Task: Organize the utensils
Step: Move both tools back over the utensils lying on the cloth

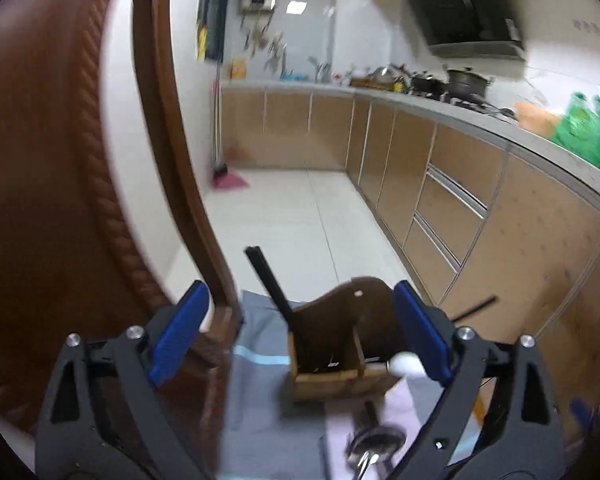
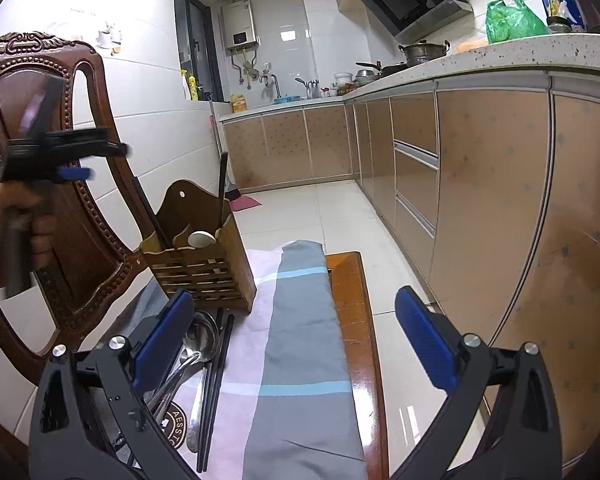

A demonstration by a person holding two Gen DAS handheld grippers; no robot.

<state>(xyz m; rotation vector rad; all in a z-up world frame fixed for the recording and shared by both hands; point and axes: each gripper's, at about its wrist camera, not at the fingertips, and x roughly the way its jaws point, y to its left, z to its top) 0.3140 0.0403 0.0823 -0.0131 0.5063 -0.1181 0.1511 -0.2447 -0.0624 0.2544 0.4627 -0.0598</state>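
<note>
A wooden utensil holder [image 2: 204, 256] stands on a grey and pink cloth [image 2: 300, 344]. It holds black chopsticks [image 2: 221, 184] and a white spoon [image 2: 201, 239]. Metal spoons [image 2: 198, 344] and more black chopsticks [image 2: 216, 376] lie on the cloth in front of it. My right gripper [image 2: 296, 344] is open and empty, low over the cloth to the right of the loose utensils. My left gripper [image 1: 300, 332] is open and empty, above the holder [image 1: 340, 344]; the right wrist view shows it raised at the left [image 2: 72, 160]. A metal spoon [image 1: 376, 440] lies below it.
A carved wooden chair back [image 2: 48, 152] stands close on the left. The wooden table edge [image 2: 352, 304] drops to the tiled floor [image 2: 300, 216]. Kitchen cabinets [image 2: 480, 184] and a counter [image 2: 532, 56] with pots and bags run along the right.
</note>
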